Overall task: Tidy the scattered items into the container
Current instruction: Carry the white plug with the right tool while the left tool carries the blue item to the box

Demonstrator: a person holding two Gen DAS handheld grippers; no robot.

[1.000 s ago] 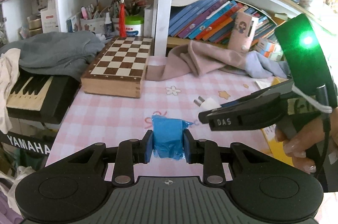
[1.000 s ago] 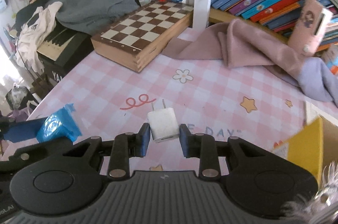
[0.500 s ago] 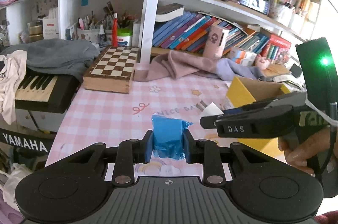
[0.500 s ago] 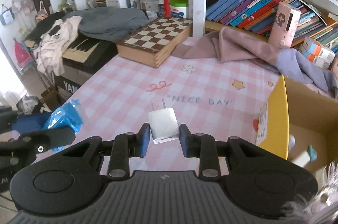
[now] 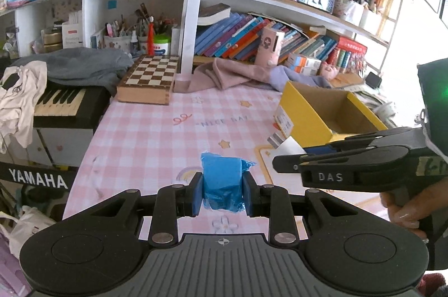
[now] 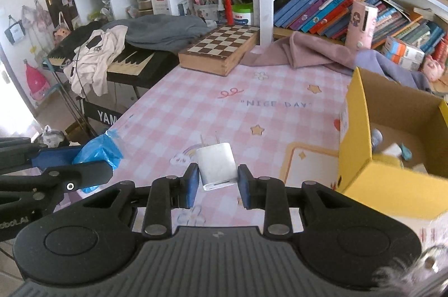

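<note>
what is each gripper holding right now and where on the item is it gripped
The left gripper pinches a blue plastic packet across its lower sides. The right gripper clamps a white plug adapter by its side faces near the port end, prongs pointing forward.

I can't identify the small items [image 6: 392, 148] inside the yellow box [image 6: 355, 129]; its right side runs off frame.

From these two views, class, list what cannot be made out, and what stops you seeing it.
- Box contents: right wrist view, near wall hides most; small bits blurred.
- Charger label: too small.
- Packet underside: left wrist view, left gripper covers it.
- Right gripper tips: seen side-on there, far finger hidden.
</note>
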